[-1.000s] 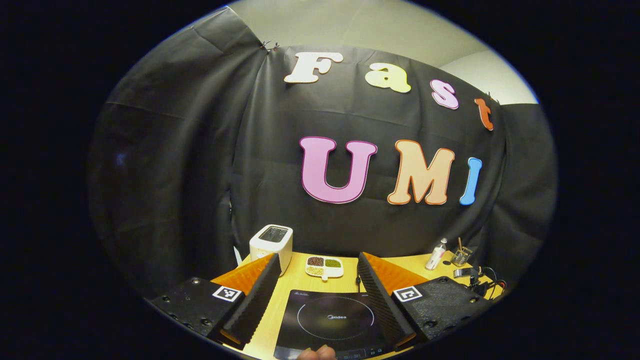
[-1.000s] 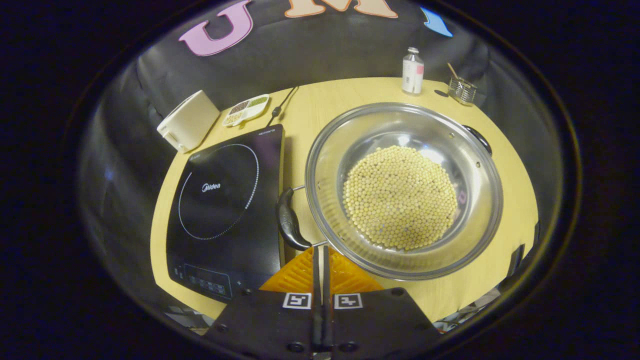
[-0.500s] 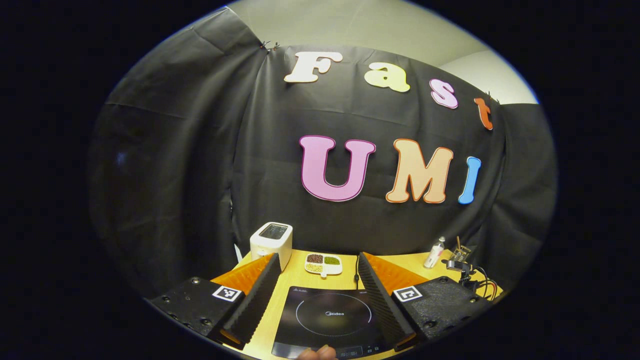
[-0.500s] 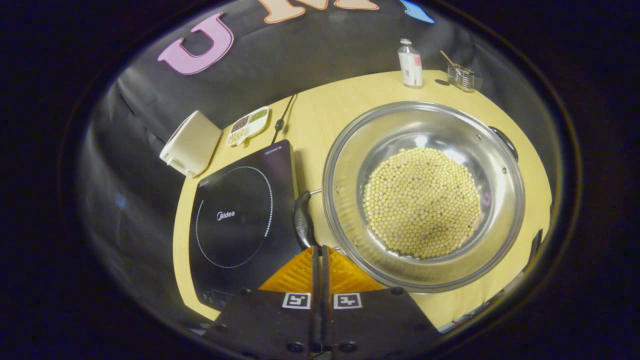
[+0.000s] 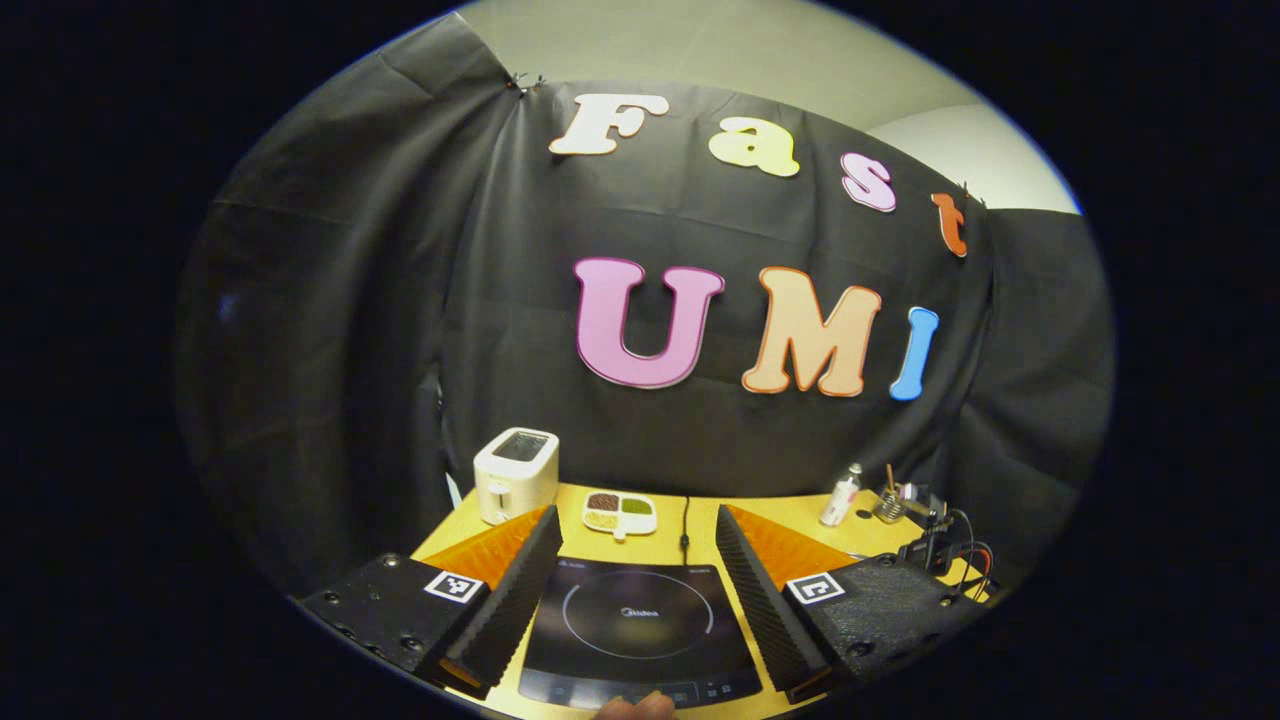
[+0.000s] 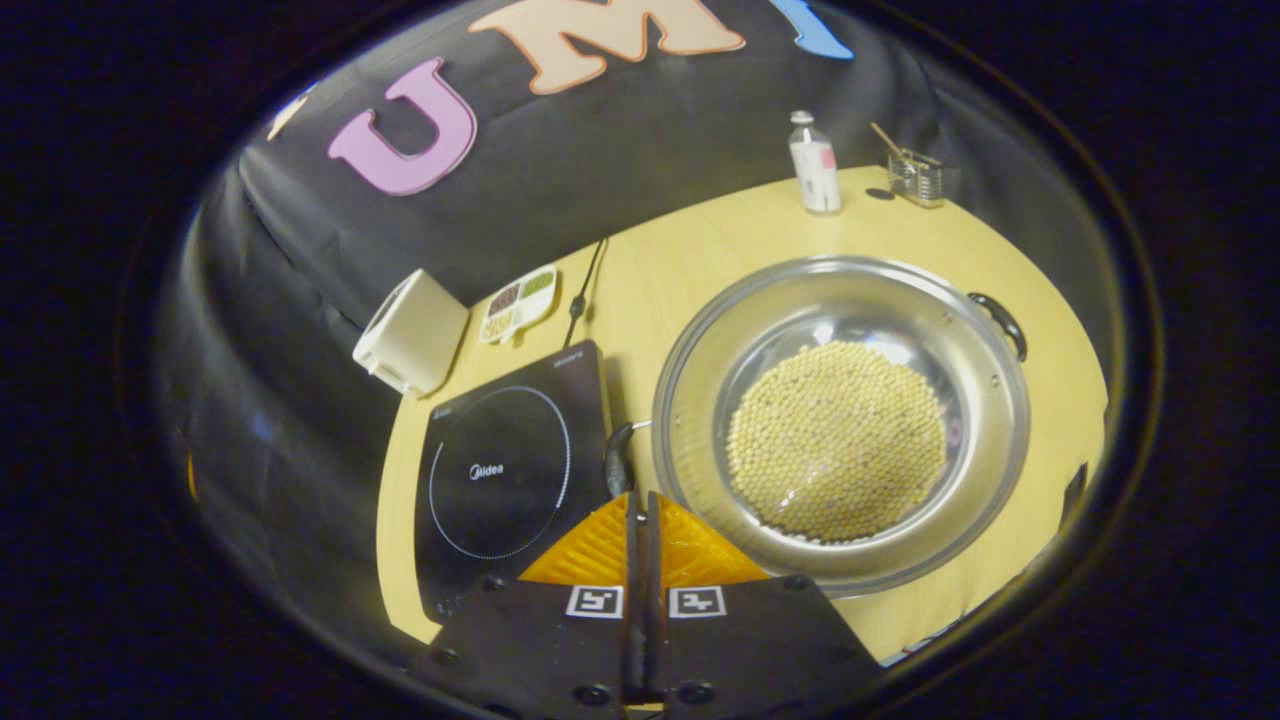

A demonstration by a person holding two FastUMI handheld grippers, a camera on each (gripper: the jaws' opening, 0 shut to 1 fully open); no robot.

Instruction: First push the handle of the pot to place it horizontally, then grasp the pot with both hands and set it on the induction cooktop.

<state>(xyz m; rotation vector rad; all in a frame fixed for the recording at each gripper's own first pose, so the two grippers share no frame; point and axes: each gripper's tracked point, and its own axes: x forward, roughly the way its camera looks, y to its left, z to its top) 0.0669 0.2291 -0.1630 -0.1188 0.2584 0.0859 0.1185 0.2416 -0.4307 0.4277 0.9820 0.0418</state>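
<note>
**A:** Start with what's closest. How do the jaws stand?

**B:** The right gripper [image 6: 640, 505] has its jaws pressed together, nothing between them, tips just beside the pot's near handle [image 6: 616, 468]. Whether they touch it, I can't tell. The left gripper [image 5: 632, 560] has its jaws wide apart over the counter [image 5: 665, 548], with the induction cooktop [image 5: 637, 622] framed between them.

**A:** And the pot?

**B:** The pot [image 6: 985, 390] sits on the counter just right of the cooktop, near its edge. It's a wide, shallow, polished steel bowl shape, its floor covered by a thick bed of pale round beans [image 6: 836, 440]. A dark loop handle sits on wire brackets at the near-left rim, and a matching far handle [image 6: 998, 320] at the opposite rim.

**A:** How would you expect it to handle?

**B:** Rigid, and probably fairly heavy with that load. The steel looks slick, so I'd judge the rim a poor place to pinch. The two handles are the sensible holds, one per gripper. The beans are loose, so any tilt would likely send them rolling to one side or over the low wall.

**A:** Anything farther back?

**B:** A white toaster [image 6: 412, 333], a divided dish [image 6: 518, 302], a small bottle [image 6: 815, 165] and a wire holder [image 6: 916, 178], all well apart from the pot.
</note>
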